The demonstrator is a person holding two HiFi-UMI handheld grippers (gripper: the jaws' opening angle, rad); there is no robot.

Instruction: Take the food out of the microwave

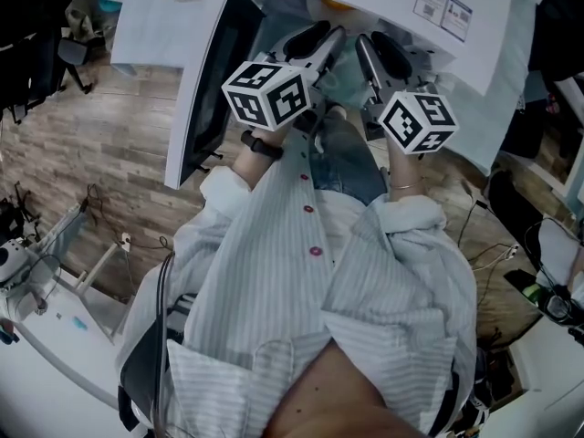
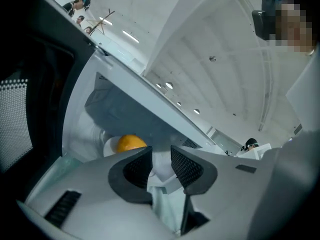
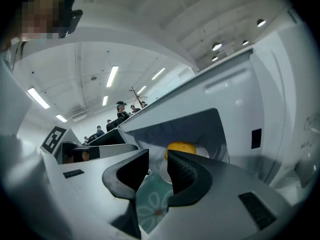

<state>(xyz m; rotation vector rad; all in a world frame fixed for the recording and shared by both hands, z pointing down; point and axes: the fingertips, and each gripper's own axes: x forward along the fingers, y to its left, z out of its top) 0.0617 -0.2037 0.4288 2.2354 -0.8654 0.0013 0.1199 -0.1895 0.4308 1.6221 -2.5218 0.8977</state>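
A white microwave (image 1: 392,7) is seen at the top of the head view, and its door (image 1: 208,99) is swung wide open toward the left. A wooden floor (image 1: 100,153) is visible beneath it. The lower half of that view is filled by a striped shirt (image 1: 274,272) worn by the person.

Both tools are held level before the open cavity, side by side. The left gripper (image 2: 161,166) is released: its jaws are set apart with a clear gap, and nothing is pressed between the pads. The right gripper (image 3: 157,169) is likewise released, with a gap left between its jaws and nothing clamped. A marker cube is carried on each, and both cubes are seen in the head view just above the person's wrists.

A pale green cloth (image 3: 152,204) with a flower print is seen just below the jaws in both gripper views.

A white plate (image 3: 202,151) is set inside the microwave cavity. Its near edge is seen through the gap of each pair of jaws, and whether it reaches between them cannot be told.

The food (image 2: 131,143), a round orange piece, is resting on that plate, still inside the microwave and beyond the tips of both grippers.
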